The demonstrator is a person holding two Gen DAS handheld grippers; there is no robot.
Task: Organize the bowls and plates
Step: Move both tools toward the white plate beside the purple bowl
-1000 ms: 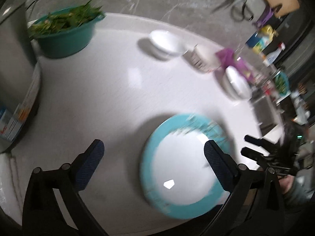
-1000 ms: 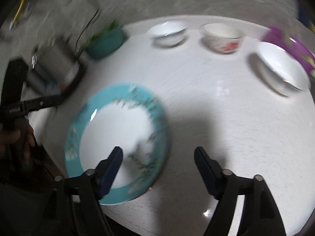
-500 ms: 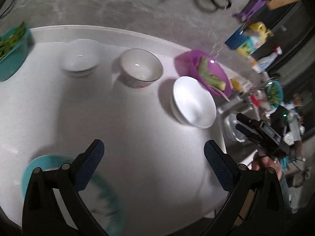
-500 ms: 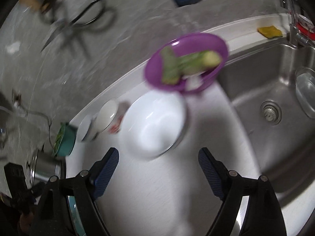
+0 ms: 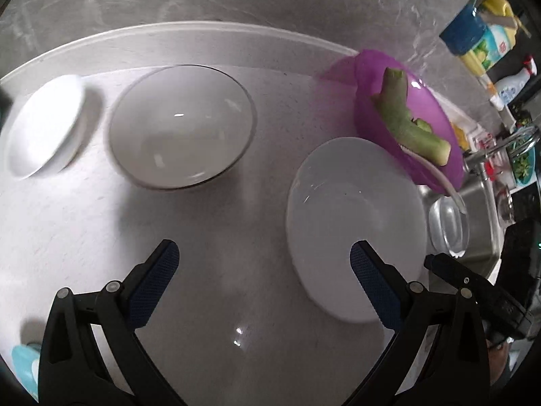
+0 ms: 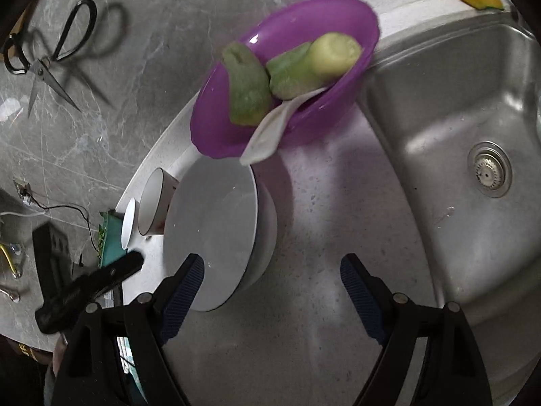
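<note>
In the left wrist view the left gripper [image 5: 260,270] hangs over the white worktop [image 5: 84,223] with its blue-padded fingers spread wide and nothing between them. Its right finger overlaps the lower edge of a white bowl [image 5: 355,216] at the right of the frame. Above centre sits a dark-rimmed bowl [image 5: 182,125], with a small white bowl [image 5: 44,128] at the far left. A purple bowl [image 5: 416,118] holding green vegetable pieces [image 5: 405,118] and a white spoon [image 5: 446,186] lies at the upper right, touching the white bowl's rim.

In the right wrist view the right gripper [image 6: 270,291] is likewise wide apart and empty, the white bowl [image 6: 216,233] just above its left finger. The purple bowl [image 6: 287,67] sits above it, a steel sink [image 6: 456,118] fills the right side, and scissors [image 6: 44,61] hang at the upper left.
</note>
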